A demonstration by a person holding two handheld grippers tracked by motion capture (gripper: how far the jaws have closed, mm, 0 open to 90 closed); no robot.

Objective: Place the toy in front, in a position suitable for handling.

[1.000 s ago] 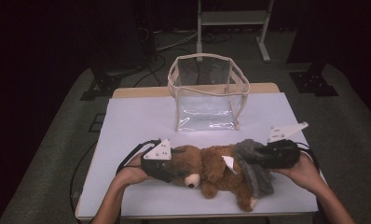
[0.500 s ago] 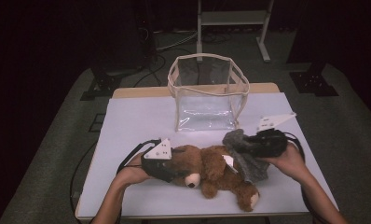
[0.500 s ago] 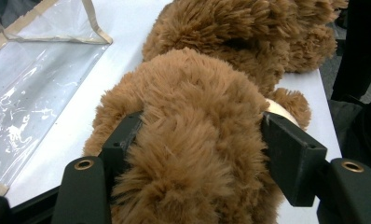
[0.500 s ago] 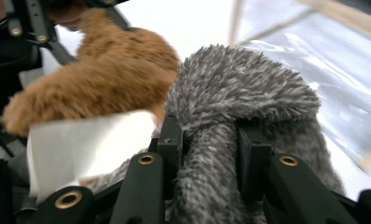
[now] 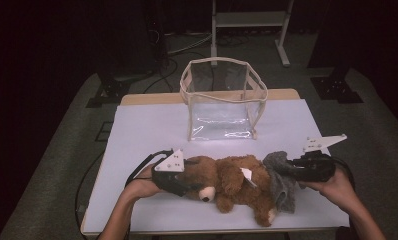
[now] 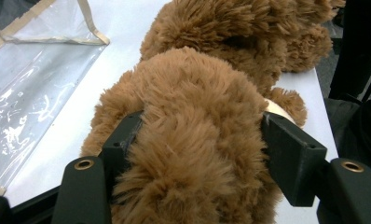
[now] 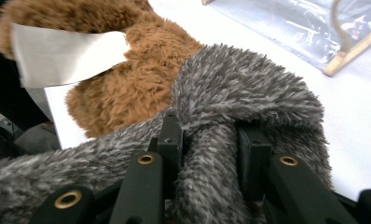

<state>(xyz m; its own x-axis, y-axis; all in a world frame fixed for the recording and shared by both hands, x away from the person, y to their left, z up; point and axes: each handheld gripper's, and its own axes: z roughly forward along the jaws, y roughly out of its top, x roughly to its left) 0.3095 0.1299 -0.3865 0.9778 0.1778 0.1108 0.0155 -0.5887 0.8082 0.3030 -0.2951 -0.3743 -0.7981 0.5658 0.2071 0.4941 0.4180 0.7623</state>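
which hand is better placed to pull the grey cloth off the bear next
Right, likely. The right gripper is already shut on the grey cloth, while the left gripper clamps the bear at its head.

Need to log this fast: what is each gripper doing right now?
Left gripper: closed on the brown teddy bear, at its head.
Right gripper: closed on the grey fuzzy cloth.

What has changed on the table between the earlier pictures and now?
The right tool, shut on the grey fuzzy cloth, moved: it went up and toward the bag, then came back down to the bear's legs, pulling the cloth with it. The left tool stayed clamped on the brown teddy bear at its head. The bear and the clear bag kept their places on the table.
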